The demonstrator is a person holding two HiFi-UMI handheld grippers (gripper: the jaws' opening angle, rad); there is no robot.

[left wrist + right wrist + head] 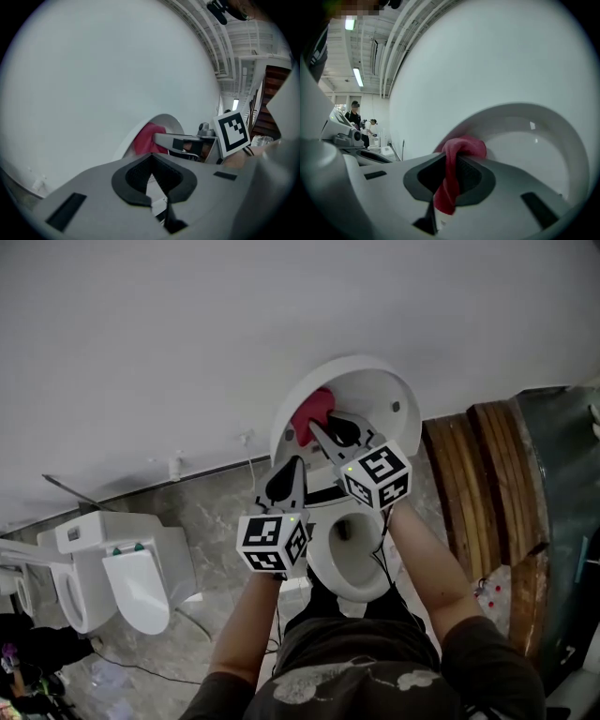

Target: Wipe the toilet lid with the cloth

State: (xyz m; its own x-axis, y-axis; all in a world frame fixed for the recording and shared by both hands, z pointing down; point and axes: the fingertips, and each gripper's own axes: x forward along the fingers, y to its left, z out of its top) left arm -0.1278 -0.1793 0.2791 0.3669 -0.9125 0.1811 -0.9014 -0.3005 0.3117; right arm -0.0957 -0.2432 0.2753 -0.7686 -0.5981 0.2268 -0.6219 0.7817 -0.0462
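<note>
Two-handed at the raised toilet lid [375,395]: clamps the pink cloth [312,411] in the closed right claw [323,430], wad just ahead of the tips against the lid's left inner face, tail hanging back between the jaws. Carries the left claw [294,463] shut and empty, lower-left beside the rim. Reaches both forward, near level, and probably leaves the lid's broad face, rightward of the wad, for the coming stroke.
</note>
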